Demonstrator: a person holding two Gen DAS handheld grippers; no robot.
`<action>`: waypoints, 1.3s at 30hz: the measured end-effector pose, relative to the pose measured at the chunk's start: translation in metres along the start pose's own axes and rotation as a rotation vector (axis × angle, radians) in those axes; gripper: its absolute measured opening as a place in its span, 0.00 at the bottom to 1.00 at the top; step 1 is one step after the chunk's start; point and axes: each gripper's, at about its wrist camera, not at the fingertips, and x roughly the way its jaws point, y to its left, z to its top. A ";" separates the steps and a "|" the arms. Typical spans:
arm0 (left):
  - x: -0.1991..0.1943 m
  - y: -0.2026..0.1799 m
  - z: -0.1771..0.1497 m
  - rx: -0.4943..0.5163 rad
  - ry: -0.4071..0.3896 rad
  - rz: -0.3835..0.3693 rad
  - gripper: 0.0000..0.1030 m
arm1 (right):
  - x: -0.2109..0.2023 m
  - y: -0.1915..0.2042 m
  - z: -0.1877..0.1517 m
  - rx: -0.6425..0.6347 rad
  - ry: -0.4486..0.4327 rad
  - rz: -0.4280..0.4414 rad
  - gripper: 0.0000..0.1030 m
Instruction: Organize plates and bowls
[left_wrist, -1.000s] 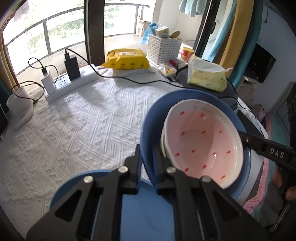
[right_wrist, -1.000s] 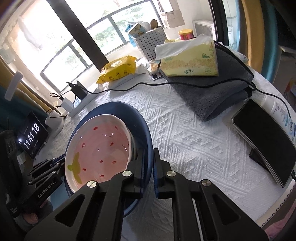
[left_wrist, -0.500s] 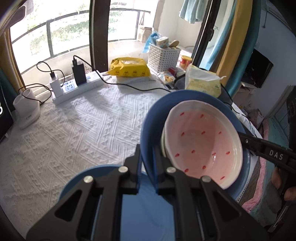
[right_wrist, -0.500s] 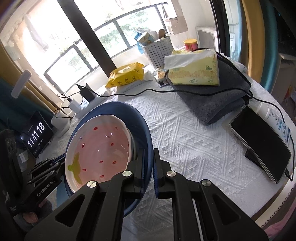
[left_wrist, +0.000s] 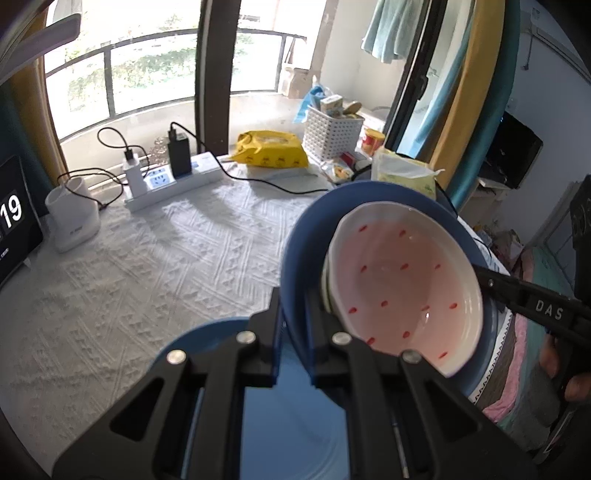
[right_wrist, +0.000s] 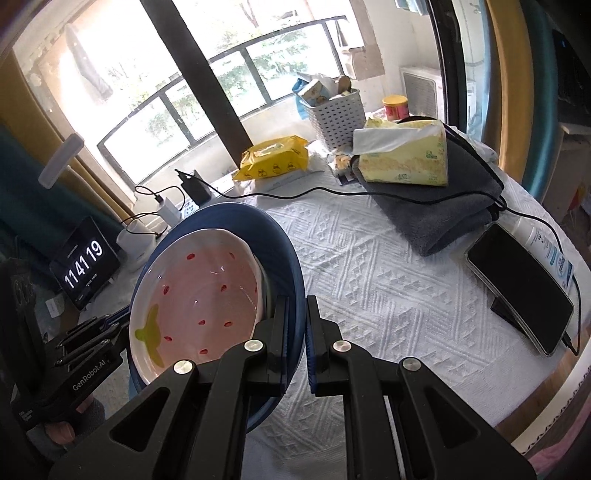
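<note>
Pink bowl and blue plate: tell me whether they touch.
Touching. The right wrist view shows the pink bowl sitting inside the blue plate, its rim against the plate's wall.

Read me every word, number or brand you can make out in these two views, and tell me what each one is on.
"DAS" – on the right gripper arm, seen from the left wrist.
"GenRobot.AI" – on the left gripper arm, seen from the right wrist.
"114119" – on the clock display.
Print on the tissue pack, yellow wipes pack and white bottle: too small to read.
</note>
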 end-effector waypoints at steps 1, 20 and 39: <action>-0.001 0.001 -0.001 -0.002 -0.002 0.001 0.08 | -0.001 0.003 -0.001 -0.005 0.000 0.001 0.11; -0.042 0.045 -0.023 -0.070 -0.045 0.037 0.08 | 0.000 0.054 -0.014 -0.083 0.015 0.041 0.11; -0.065 0.086 -0.055 -0.138 -0.048 0.084 0.08 | 0.015 0.102 -0.033 -0.153 0.059 0.081 0.11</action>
